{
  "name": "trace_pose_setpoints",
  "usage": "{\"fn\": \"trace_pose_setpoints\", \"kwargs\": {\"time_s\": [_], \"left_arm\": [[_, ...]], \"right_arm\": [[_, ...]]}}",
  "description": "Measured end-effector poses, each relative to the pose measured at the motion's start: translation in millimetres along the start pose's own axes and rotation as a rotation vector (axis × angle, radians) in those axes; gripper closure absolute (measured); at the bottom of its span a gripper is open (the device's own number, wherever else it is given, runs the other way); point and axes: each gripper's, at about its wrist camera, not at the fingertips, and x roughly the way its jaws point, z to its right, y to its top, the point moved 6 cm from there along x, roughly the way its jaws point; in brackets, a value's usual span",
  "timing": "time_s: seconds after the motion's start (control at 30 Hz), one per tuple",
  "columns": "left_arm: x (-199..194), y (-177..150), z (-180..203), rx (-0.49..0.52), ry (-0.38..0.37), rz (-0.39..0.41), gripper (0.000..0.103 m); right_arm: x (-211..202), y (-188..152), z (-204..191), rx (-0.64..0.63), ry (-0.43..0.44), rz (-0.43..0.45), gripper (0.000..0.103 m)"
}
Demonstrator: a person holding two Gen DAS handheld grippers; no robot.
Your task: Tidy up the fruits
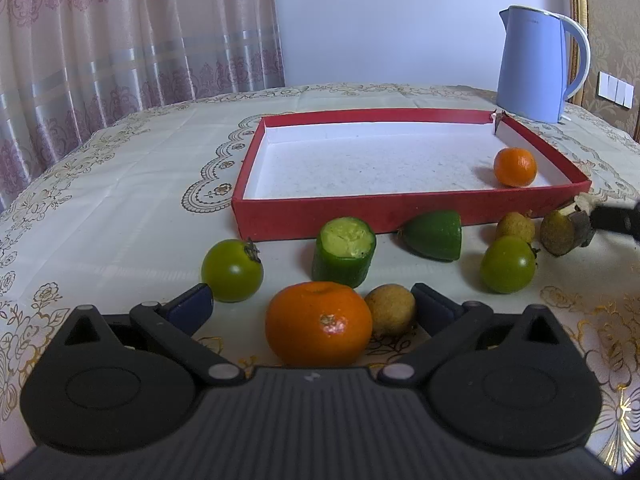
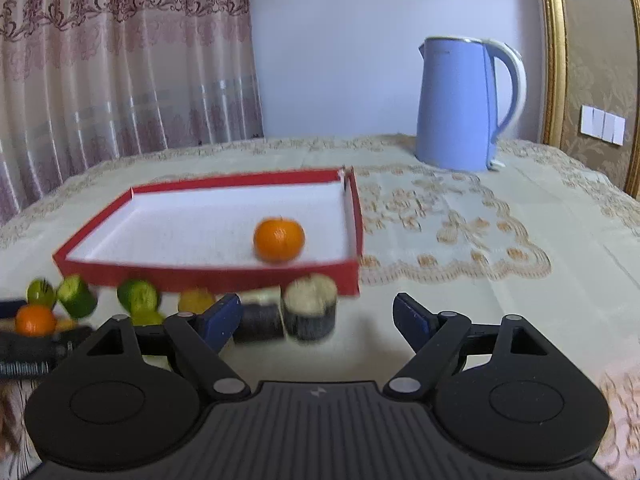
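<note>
A table under a cream cloth (image 1: 120, 184) with gold floral print stands before a patterned pink curtain (image 1: 100, 40) and a pale wall.

On the cloth sits a shallow red box (image 1: 400, 216) with a white floor. One tangerine (image 1: 515, 167) lies inside it, in the near right corner close to the right wall; the right wrist view shows the same fruit (image 2: 279, 239) a little inside the front wall.

The other fruits lie on the cloth in front of the box. A larger orange (image 1: 319, 323) rests nearest the left gripper (image 1: 312, 304), between its two fingers without either pad touching it, and a small tan round fruit (image 1: 390, 309) sits against its right side. Beyond them stand a green tomato (image 1: 232, 271) to the left, an upright cucumber piece (image 1: 344, 252) with its cut face up, a second cucumber piece (image 1: 434, 235) lying on its side by the box front, another green tomato (image 1: 508, 264), and another tan fruit (image 1: 515, 227) behind it. Further right is a dark stub with a pale cut face (image 1: 562, 232).

The left gripper's jaws stand wide apart, holding nothing. The right gripper (image 2: 318, 316) is likewise spread wide with nothing between its pads; the blurred dark stub (image 2: 310, 306) lies just ahead of it.

A light blue kettle (image 1: 532, 64) stands beyond the box's far right corner.
</note>
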Motion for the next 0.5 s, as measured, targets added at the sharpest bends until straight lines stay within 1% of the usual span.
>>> {"fn": "trace_pose_setpoints", "kwargs": {"time_s": [0.23, 0.37, 0.43, 0.5], "left_arm": [[-13.2, -4.0, -13.1, -0.035, -0.055, 0.008, 0.0], [-27.8, -5.5, -27.1, -0.001, 0.007, 0.049, 0.0], [-31.7, -5.0, -30.4, 0.006, 0.006, 0.057, 0.0], [-29.7, -4.5, -30.1, 0.021, 0.001, 0.046, 0.0]], "right_arm": [[2.9, -16.0, -3.1, -0.043, 0.009, -0.042, 0.02], [7.3, -20.6, 0.3, -0.024, 0.019, -0.044, 0.019], [11.3, -22.3, 1.2, -0.011, 0.037, -0.07, 0.019], [11.5, -22.9, 2.2, 0.004, 0.052, -0.076, 0.016]]}}
